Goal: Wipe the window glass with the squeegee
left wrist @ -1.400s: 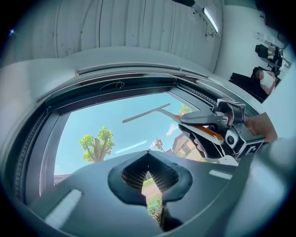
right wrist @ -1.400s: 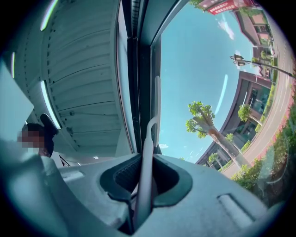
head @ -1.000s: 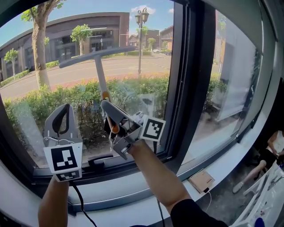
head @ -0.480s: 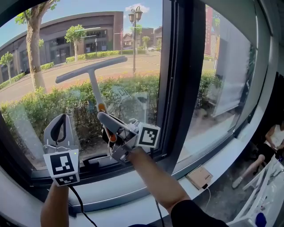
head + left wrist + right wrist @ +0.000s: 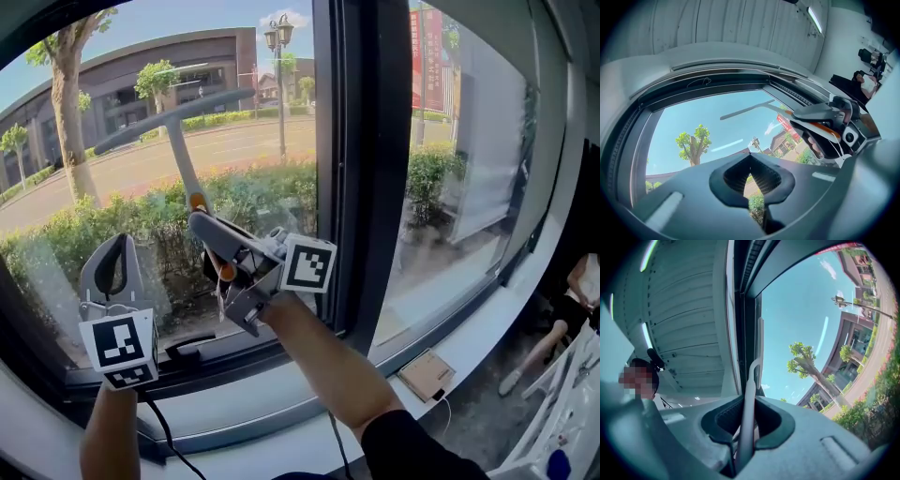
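The squeegee has a long grey T-shaped blade (image 5: 173, 117) lying against the left window pane (image 5: 253, 159), and a thin grey handle with an orange collar (image 5: 197, 201). My right gripper (image 5: 200, 225) is shut on the handle just below that collar and points up and to the left. In the right gripper view the handle (image 5: 746, 418) runs up between the jaws to the blade (image 5: 759, 348). My left gripper (image 5: 115, 246) is shut and empty, low on the left near the pane's bottom edge. Its own view shows the blade (image 5: 750, 108) and the right gripper (image 5: 829, 124).
A thick dark mullion (image 5: 352, 187) separates the left pane from the right one. A black window latch (image 5: 187, 349) sits on the lower frame. On the white sill (image 5: 281, 412) lie a tan box (image 5: 427, 375) and a black cable (image 5: 169, 431). A person (image 5: 574, 314) sits at the far right.
The whole view has slid leftwards. The squeegee blade and my right gripper sit a little higher than half a second ago. My left gripper stays low and shut.
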The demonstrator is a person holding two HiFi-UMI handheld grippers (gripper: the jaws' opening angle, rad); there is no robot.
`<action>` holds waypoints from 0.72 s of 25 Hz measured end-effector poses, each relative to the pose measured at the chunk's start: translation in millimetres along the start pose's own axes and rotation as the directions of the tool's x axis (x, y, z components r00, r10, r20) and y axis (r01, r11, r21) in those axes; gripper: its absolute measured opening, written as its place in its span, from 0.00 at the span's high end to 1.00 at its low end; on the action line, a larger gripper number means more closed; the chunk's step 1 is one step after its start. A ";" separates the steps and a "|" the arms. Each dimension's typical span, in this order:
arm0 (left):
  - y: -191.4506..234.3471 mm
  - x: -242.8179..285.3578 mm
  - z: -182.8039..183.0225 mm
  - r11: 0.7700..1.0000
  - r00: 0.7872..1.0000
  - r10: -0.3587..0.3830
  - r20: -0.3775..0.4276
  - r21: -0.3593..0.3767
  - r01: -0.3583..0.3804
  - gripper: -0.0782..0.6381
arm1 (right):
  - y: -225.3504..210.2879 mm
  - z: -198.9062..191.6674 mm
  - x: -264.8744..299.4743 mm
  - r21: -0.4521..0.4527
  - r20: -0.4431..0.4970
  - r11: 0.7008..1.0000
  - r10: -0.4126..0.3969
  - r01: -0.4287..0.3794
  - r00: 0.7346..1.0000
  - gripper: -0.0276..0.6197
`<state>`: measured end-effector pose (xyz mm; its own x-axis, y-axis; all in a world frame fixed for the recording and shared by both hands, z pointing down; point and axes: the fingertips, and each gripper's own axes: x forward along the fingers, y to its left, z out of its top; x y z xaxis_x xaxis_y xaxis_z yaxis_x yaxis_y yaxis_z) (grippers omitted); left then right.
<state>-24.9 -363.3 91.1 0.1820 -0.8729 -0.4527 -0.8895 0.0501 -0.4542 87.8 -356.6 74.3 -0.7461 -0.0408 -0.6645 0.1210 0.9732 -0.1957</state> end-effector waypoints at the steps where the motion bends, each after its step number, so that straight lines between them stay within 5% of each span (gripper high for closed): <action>1: -0.1 3.6 6.9 1.000 1.000 0.006 0.012 0.004 -0.006 0.87 | 1.9 14.0 5.0 -0.022 0.001 1.000 0.010 -0.010 1.000 0.89; 8: -15.8 20.8 53.0 0.998 0.994 0.053 0.091 0.020 -0.055 0.87 | 4.6 118.4 26.5 -0.111 0.051 0.993 0.053 -0.047 0.997 0.89; 18: -14.4 -0.9 57.5 0.989 0.984 0.128 0.123 0.053 -0.136 0.87 | 9.9 134.5 39.3 -0.109 0.064 0.991 0.082 -0.075 0.995 0.89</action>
<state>11.8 -335.4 53.9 0.1167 -0.7927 -0.5984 -0.8824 0.1938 -0.4287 147.7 -379.0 -50.7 -0.6905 0.0249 -0.7229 0.1043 0.9924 -0.0654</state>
